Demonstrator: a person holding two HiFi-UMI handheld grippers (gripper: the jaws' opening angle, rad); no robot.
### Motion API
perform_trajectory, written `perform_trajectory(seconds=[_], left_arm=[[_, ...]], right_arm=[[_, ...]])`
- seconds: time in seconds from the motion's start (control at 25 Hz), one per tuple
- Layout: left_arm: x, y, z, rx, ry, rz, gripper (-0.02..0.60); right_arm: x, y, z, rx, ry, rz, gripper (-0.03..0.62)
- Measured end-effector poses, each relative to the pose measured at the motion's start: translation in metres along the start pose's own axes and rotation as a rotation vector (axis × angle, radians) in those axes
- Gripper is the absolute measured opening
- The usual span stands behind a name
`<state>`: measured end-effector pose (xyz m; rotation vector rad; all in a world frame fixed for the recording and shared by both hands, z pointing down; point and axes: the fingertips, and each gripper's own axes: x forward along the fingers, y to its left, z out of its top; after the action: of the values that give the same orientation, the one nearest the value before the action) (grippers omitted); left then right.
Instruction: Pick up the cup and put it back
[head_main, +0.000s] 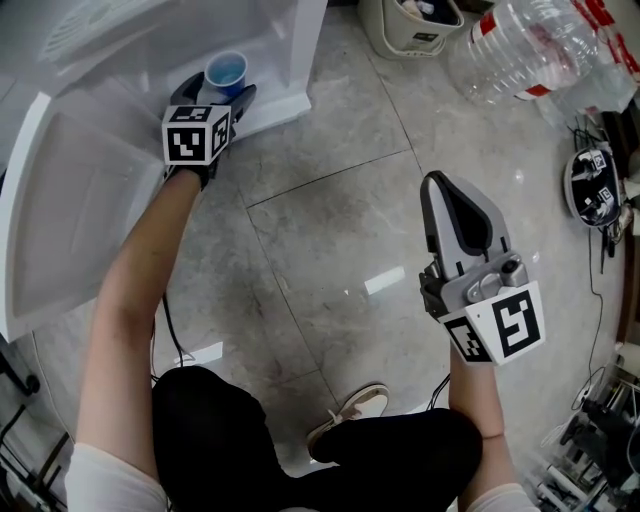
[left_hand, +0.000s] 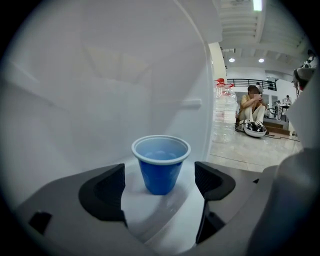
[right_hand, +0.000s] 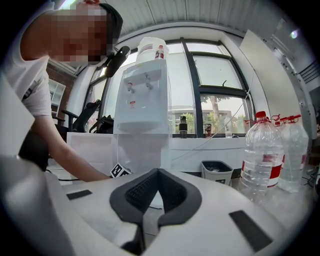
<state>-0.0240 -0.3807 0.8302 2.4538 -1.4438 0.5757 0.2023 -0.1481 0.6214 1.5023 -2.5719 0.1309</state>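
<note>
1. The cup (left_hand: 160, 164) is blue. It stands up straight, open end on top, on the white ledge (head_main: 272, 102) at the bottom of the water machine (right_hand: 145, 100).
2. The left gripper (head_main: 213, 98) is right at the cup. Its jaws are spread wide, one on each side of the cup. Neither jaw touches it. There is a gap on both sides.
3. The cup sits straight in front of the left gripper, just past the tips of its jaws. Its tall side goes up and down, so the jaws can come in from the left and right.
4. The right gripper (head_main: 445, 195) is pressed together with nothing in it. It hangs over the floor (head_main: 340, 230), far from the cup.
5. The left hand is much nearer, so I think this job is for the left.
</note>
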Motion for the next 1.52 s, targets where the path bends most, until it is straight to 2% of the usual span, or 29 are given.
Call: perform_trajectory(seconds=[0.16,0.56,0.84,1.24,1.28,1.36,1.44,1.52], left_arm=[[-0.015,-0.008,0.002,0.018,-0.016,-0.023,0.433],[-0.045,-0.021,0.005,0.007,-0.023,-0.068,0.431],[-0.074,-0.039,0.009,0.045,-0.02,-0.118,0.431],[-0.11,-0.024,0.006,0.059,-0.008,-0.097,0.423],[-0.111,-0.021,0.004,0.059,-0.006,-0.094,0.398],[-0.112,-0.019,0.0,0.05,-0.003,-0.098,0.278],[-0.11,-0.02,-0.004,0.035,0.001,-0.111,0.239],[-0.107,-0.024,-0.007,0.026,0.003,-0.116,0.168]], right_arm=[[0.007,0.007,0.003,0.001,-0.013,0.019,0.02],[0.02,0.033,0.016,-0.024,-0.038,0.062,0.02],[0.031,0.054,0.027,-0.046,-0.063,0.106,0.02],[0.055,0.086,0.041,-0.013,-0.106,0.198,0.02],[0.056,0.087,0.041,-0.009,-0.11,0.201,0.02],[0.058,0.086,0.041,-0.001,-0.113,0.202,0.02],[0.058,0.082,0.04,0.006,-0.114,0.197,0.02],[0.057,0.078,0.038,0.014,-0.113,0.19,0.02]])
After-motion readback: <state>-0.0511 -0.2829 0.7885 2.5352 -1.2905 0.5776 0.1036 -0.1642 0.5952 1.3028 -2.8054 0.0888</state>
